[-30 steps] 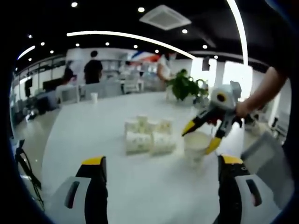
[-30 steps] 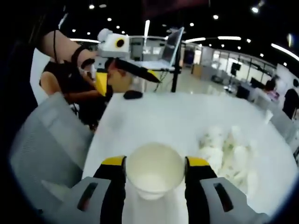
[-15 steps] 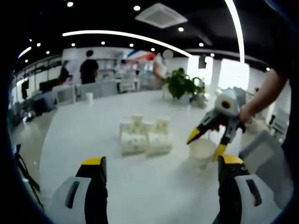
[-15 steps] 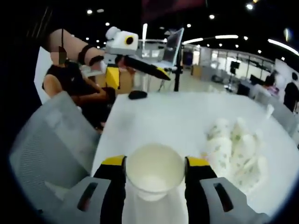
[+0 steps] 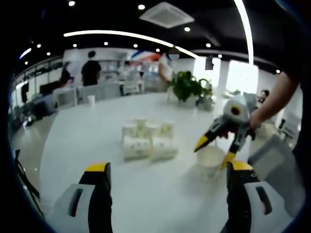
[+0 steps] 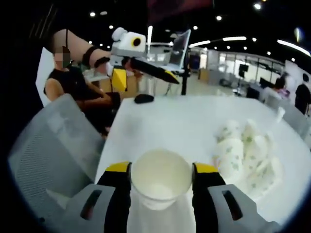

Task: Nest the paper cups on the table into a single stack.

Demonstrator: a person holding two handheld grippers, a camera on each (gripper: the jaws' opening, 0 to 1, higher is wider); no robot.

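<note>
Cup between right tool jaws

The bench is white. The held paper cup is plain cream; the cups beside it are white with a green speckled print. Each hand-held gripper has yellow tips on grey-and-black jaws.

Right gripper jaws clamping a cup, left gripper spread wide, raised

no legible txt, no labels or brands, cup print too blurry to read
</note>
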